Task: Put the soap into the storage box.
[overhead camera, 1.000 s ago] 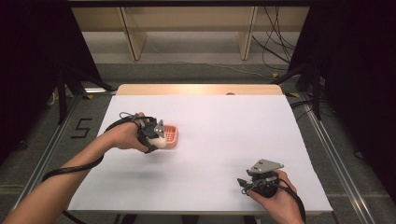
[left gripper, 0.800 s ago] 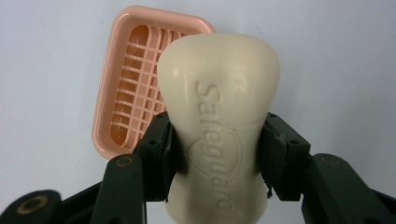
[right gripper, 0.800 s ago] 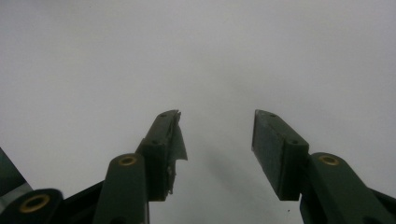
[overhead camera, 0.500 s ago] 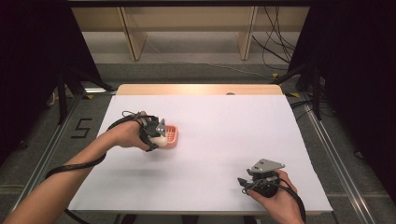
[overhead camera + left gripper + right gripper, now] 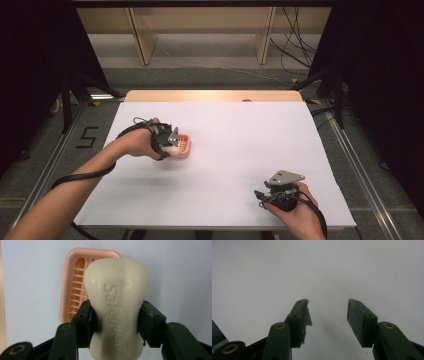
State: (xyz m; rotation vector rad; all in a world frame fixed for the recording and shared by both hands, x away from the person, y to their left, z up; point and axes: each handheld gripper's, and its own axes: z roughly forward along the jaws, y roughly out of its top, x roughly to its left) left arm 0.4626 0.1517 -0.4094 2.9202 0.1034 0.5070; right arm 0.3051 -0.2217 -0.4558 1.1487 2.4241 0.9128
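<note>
Toward the left edge of the white table (image 5: 225, 150), the left gripper (image 5: 172, 145) holds a cream soap bar (image 5: 117, 305), its jaws clamped on the bar's narrow waist from both sides. The bar's long axis runs straight out along the jaws, its broad rounded end pointing away from the hand. In the left gripper view the embossed lettering on the soap can be read, and the bar partly covers a pink slatted soap dish (image 5: 72, 287) on the table beyond it; in the high view the soap is a pale patch beside the dish (image 5: 184, 144). Near the table's front right corner, the right gripper (image 5: 270, 192) stands open with nothing between its jaws.
</note>
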